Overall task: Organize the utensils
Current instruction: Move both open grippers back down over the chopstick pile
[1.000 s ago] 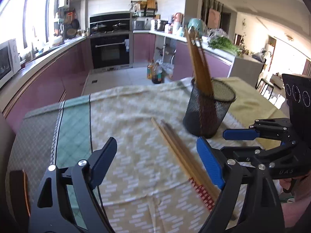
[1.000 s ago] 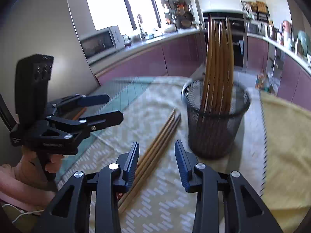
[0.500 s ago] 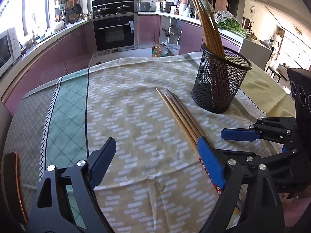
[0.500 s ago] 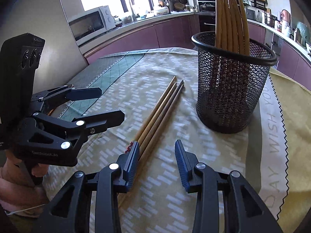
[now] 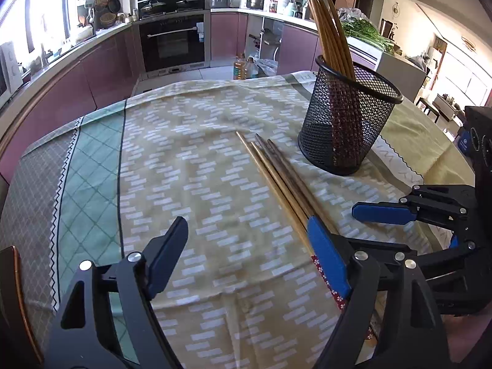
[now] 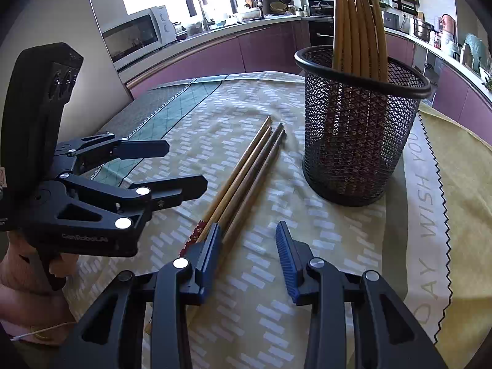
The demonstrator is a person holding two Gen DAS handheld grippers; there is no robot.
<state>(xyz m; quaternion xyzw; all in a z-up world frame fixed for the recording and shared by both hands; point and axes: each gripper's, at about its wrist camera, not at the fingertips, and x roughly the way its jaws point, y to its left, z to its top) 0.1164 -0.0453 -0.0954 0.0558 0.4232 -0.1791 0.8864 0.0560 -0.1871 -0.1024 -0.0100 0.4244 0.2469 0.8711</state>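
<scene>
We see the left gripper [image 5: 249,255] with its jaws spread wide and nothing between them; they have just been closing a little. Its right pad [image 5: 327,256] sits at the near ends of the loose chopsticks [image 5: 276,178] — over them or against them, we cannot tell which. The right gripper [image 6: 249,252] stands partly apart, gripping nothing, its left pad [image 6: 212,252] likewise right at the sticks' near ends, which run under it. A hand [image 6: 27,283] holds the left gripper's grip.

Four loose chopsticks lie side by side on the cloth [image 5: 190,190], just left of the mesh cup [image 5: 347,126] and not touching it, their tips pointing away from us towards the cup's far side. The near ends show a red flowered pattern. The cup stands upright on the cloth — several more chopsticks stand in it [image 6: 359,27], leaning against its rim. Beyond the cup runs a kitchen counter with an oven [image 5: 173,43], and far left of the cup a microwave [image 6: 135,37].
</scene>
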